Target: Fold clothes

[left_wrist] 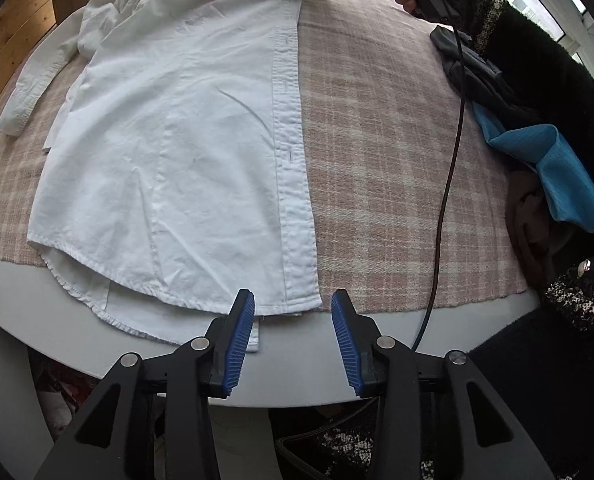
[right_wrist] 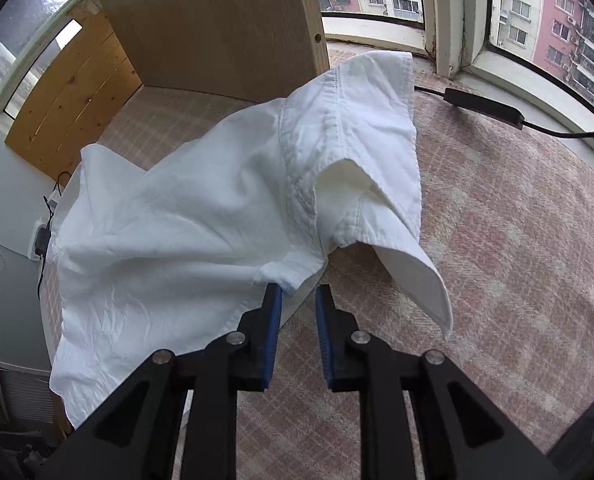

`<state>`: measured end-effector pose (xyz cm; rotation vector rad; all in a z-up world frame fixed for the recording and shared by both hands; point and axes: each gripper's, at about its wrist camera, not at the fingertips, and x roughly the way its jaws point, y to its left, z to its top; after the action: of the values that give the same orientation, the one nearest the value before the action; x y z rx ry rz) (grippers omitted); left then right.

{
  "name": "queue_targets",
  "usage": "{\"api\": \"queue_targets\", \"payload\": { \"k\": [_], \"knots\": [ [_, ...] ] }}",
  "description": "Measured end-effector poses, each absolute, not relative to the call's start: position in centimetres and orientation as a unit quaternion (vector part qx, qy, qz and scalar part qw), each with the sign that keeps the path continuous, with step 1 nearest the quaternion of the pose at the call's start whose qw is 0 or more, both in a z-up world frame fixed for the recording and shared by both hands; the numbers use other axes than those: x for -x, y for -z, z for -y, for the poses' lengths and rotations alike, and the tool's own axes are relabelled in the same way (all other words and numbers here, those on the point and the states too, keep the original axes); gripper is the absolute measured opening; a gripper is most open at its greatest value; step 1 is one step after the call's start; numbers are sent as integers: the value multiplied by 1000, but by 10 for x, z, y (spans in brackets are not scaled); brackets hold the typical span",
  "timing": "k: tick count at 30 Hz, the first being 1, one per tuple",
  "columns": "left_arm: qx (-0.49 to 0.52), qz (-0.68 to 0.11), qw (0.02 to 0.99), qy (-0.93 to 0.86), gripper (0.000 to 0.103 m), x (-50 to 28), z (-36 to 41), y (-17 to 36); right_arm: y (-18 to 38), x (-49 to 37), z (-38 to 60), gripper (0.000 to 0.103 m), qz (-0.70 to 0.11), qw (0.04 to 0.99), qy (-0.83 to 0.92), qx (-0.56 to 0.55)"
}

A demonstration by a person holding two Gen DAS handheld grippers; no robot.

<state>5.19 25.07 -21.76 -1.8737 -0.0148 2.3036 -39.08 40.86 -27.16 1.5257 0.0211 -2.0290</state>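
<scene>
Left wrist view: white shirt [left_wrist: 169, 140] lies flat on a pink plaid cloth [left_wrist: 377, 160] covering the table [left_wrist: 25, 292], button placket along its right edge, one sleeve [left_wrist: 37, 76] trailing off to the left. Hem overhangs the cloth's near edge. Left gripper [left_wrist: 293, 340] hovers just beside the hem corner, jaws apart and empty. Right gripper [right_wrist: 299, 336] sits at the collar [right_wrist: 377, 168] end (fabric bunched there), blue pads [right_wrist: 273, 332] slightly parted; whether cloth is pinched cannot be determined.
</scene>
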Motion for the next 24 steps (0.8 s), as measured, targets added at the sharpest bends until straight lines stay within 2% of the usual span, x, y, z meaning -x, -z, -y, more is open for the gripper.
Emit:
{"api": "queue_targets", "payload": {
  "k": [4, 6, 8, 13, 15, 18, 23, 24],
  "knots": [
    [640, -51, 80, -763, 41, -34, -266, 239, 281, 393, -412, 18, 8, 297, 756, -583],
    [640, -64, 78, -762, 36, -32, -264, 242, 282, 393, -414, 18, 16, 301, 753, -585],
    [647, -68, 52, -757, 8, -31, -253, 241, 281, 393, -415, 19, 20, 303, 751, -586],
    [636, -16, 18, -772, 5, -37, -215, 215, 282, 390, -422, 29, 35, 304, 749, -588],
    [628, 1, 11, -778, 5, -38, -202, 206, 285, 389, -427, 35, 53, 308, 745, -589],
    [623, 18, 12, -782, 5, -38, -190, 199, 289, 394, -429, 39, 84, 311, 742, -588],
    [619, 35, 24, -784, 4, -38, -177, 194, 291, 399, -426, 38, 112, 319, 743, -577],
    [616, 41, 23, -786, 4, -38, -172, 192, 290, 399, -425, 22, 113, 319, 744, -576]
  ]
}}
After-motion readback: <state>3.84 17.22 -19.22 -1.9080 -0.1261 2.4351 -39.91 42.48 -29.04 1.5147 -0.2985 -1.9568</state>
